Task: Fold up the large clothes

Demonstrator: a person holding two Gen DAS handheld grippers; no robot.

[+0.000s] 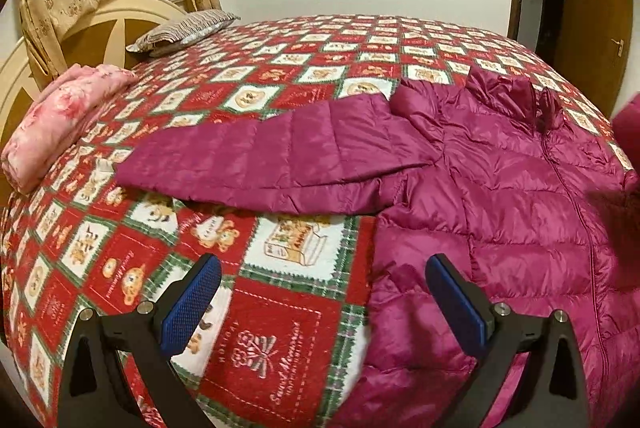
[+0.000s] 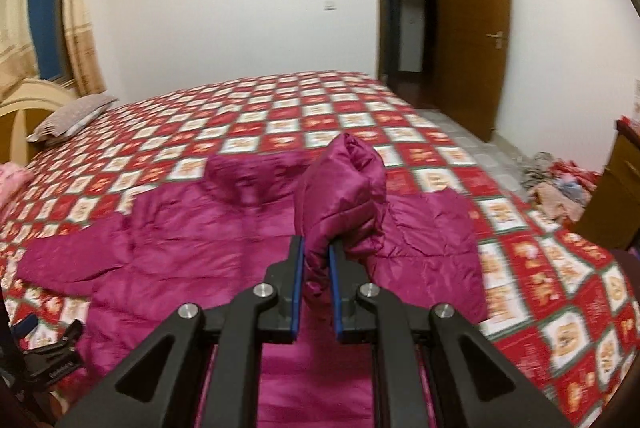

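A magenta quilted puffer jacket [image 1: 500, 188] lies front-up, zip closed, on the red-and-white checked bedspread [image 1: 280, 308], collar toward the far side of the bed and hem toward the near edge. The right gripper [image 2: 317, 292] has its blue-padded jaws pinched narrow on the end of the jacket's right sleeve [image 2: 344, 196], which stands bunched and lifted above the jacket's chest. The left gripper [image 1: 322, 304] hovers with its jaws spread wide and nothing between them, straddling the jacket's left side edge near the hem. The jacket's left sleeve [image 1: 256, 164] stretches flat away from the jacket body toward the folded pink blanket [image 1: 56, 124], its long axis running crosswise to the left gripper's fingers, with the cuff well off to their left. Judging by this, the left gripper is the nearer one for that sleeve, and would need to swing leftward and forward to reach the cuff.
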